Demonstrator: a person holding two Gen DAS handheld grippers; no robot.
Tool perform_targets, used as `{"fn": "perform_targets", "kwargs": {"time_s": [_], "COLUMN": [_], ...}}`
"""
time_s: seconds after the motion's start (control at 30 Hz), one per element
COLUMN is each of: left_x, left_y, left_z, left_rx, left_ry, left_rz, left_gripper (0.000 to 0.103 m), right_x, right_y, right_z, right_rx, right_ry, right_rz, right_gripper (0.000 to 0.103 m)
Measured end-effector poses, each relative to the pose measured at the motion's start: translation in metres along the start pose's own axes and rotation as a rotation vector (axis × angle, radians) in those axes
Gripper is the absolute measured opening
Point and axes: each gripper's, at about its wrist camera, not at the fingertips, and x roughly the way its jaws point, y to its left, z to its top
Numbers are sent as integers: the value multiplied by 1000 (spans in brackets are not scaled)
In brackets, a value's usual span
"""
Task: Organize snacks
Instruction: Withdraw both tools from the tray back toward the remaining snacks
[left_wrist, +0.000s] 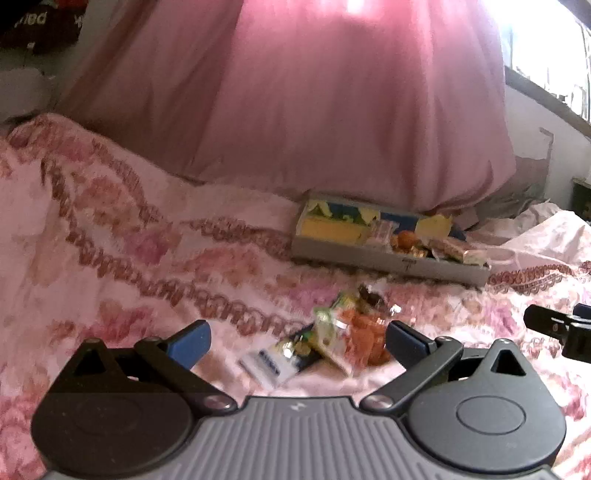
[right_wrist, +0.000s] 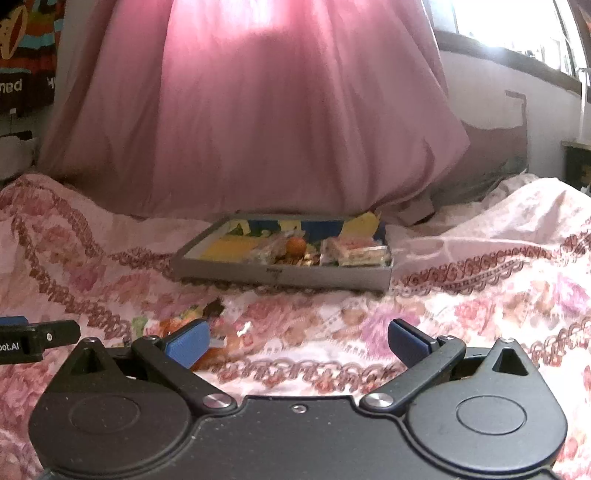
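A small pile of loose snack packets (left_wrist: 325, 336) lies on the floral bedspread: a white and blue packet (left_wrist: 271, 363), a green and white one (left_wrist: 327, 328) and an orange one (left_wrist: 369, 338). My left gripper (left_wrist: 297, 341) is open, its blue fingers either side of the pile, just above it. A shallow grey box (left_wrist: 388, 264) further back holds several snacks (left_wrist: 424, 245). My right gripper (right_wrist: 297, 341) is open and empty over bare bedspread. The pile (right_wrist: 195, 328) sits to its left, partly hidden by its left finger. The box (right_wrist: 288, 275) lies ahead.
A large pink pillow (left_wrist: 332, 103) stands behind the box against the wall. The bedspread (left_wrist: 110, 240) is rumpled, with a raised fold at the right (right_wrist: 517, 229). The right gripper's tip (left_wrist: 554, 325) shows at the right edge of the left wrist view.
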Motion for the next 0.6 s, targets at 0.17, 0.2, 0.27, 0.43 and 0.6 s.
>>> {"fn": "perform_targets", "kwargs": {"time_s": [0.17, 0.2, 0.27, 0.43, 0.6], "left_x": [-5, -6, -6, -6, 0], "left_y": [7, 8, 10, 13, 14], "left_z": [-10, -11, -11, -10, -15], "left_rx": [-17, -21, -30, -40, -24], "left_ry": [28, 30, 34, 46, 73], "left_rz": [8, 10, 18, 41, 63], "left_gripper": [103, 103, 103, 103, 103], "right_x": [2, 3, 4, 8, 14], "right_y": [10, 12, 16, 20, 23], "right_z": [-8, -9, -10, -13, -16], "right_rx": [-15, -22, -35, -49, -53], "right_ry": [52, 58, 70, 95, 119], "right_rz": [16, 19, 24, 39, 57], "right_gripper": [102, 102, 102, 102, 102]}}
